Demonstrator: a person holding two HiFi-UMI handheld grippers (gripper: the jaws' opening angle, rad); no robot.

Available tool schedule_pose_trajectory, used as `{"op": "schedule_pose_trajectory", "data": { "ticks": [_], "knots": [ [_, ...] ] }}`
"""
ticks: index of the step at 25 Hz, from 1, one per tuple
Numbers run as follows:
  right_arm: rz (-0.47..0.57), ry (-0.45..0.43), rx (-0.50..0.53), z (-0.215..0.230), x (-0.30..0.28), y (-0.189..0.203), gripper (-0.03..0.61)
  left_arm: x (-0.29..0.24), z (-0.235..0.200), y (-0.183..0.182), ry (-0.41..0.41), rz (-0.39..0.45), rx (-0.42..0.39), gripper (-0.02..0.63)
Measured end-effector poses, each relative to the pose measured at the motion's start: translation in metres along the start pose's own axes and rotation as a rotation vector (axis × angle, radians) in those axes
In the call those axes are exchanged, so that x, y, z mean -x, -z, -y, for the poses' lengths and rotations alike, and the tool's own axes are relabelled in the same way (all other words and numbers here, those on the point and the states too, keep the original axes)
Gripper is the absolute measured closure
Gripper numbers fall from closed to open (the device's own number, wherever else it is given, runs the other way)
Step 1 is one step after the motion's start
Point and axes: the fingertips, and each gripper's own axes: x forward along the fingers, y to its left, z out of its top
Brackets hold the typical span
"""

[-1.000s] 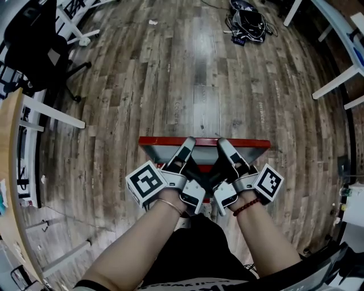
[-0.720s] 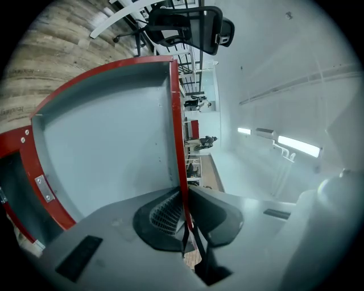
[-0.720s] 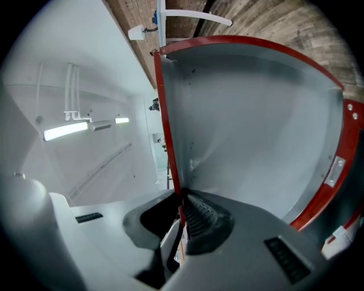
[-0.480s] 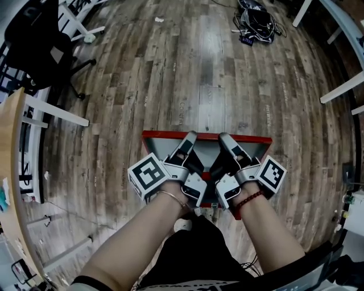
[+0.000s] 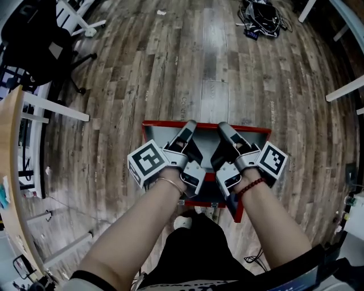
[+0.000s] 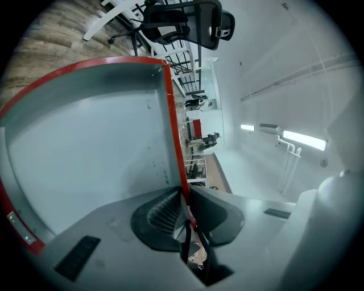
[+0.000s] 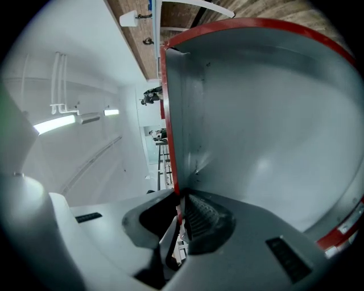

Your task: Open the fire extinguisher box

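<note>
The fire extinguisher box (image 5: 236, 211) is red and lies on the wooden floor in front of me. Its lid (image 5: 154, 136) is grey inside with a red rim and is tipped up, and both grippers hold its upper edge. My left gripper (image 5: 189, 126) has the red rim (image 6: 172, 131) pinched between its pads (image 6: 161, 213); its jaws are opening slightly. My right gripper (image 5: 223, 127) is shut on the same rim (image 7: 168, 136), to the right of the left one. In both gripper views the grey inside of the lid (image 7: 267, 113) fills most of the picture.
A black office chair (image 5: 31, 40) stands at the far left, next to white table legs (image 5: 57, 111). A dark bag with cables (image 5: 261, 14) lies on the floor at the far side. A wooden desk edge (image 5: 8, 170) runs along the left.
Both grippers have lifted the lid's edge up and toward me, and the red box body below now shows. The grips on the rim look unchanged.
</note>
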Motion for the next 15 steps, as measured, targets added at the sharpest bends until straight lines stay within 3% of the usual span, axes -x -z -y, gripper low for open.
{"op": "schedule_pose_trajectory", "data": {
  "ticks": [4,11,15],
  "knots": [
    [-0.023,0.004,0.027,0.006,-0.002,-0.002,0.532,-0.005,-0.001,0.001,0.056,0.017,0.032,0.568],
    [-0.015,-0.024,-0.008,0.017,-0.004,-0.005,0.526,-0.007,-0.013,0.001,0.049,0.032,0.077,0.568],
    [-0.016,-0.049,-0.009,0.016,-0.008,-0.006,0.523,-0.009,-0.012,-0.002,0.093,0.047,0.102,0.568]
  ]
}}
